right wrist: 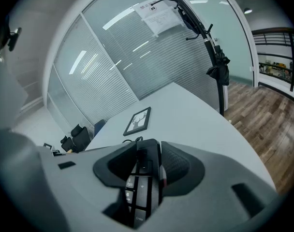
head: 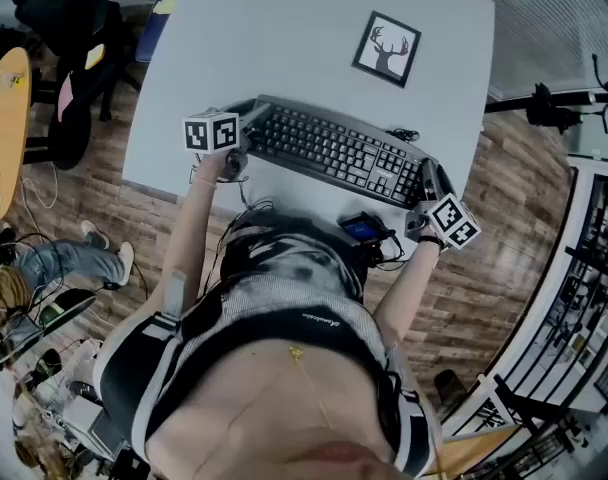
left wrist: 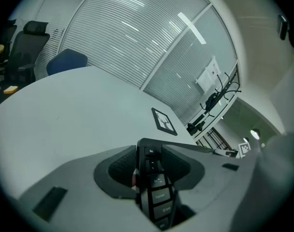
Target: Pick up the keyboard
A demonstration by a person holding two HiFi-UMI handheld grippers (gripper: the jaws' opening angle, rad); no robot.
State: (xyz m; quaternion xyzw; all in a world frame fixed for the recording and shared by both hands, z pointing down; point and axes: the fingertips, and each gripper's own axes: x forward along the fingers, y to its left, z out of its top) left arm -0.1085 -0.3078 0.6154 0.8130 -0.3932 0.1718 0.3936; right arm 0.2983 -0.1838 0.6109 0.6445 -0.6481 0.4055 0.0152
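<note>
A black keyboard (head: 334,148) stretches across the near part of the white table (head: 284,28), held at both ends. My left gripper (head: 240,140) is shut on its left end. In the left gripper view the pads press both faces of the keyboard (left wrist: 155,190), with the Esc key toward the fingertips of the left gripper (left wrist: 149,164). My right gripper (head: 430,184) is shut on the right end. In the right gripper view the keyboard (right wrist: 139,185) stands edge-on between the pads of the right gripper (right wrist: 148,164). I cannot tell whether it touches the table.
A framed deer picture (head: 387,48) lies on the table beyond the keyboard, also seen as the frame (left wrist: 164,121) and the frame (right wrist: 138,120). Office chairs (head: 64,28) stand to the left. A black stand (head: 559,103) rises on the right over wooden floor.
</note>
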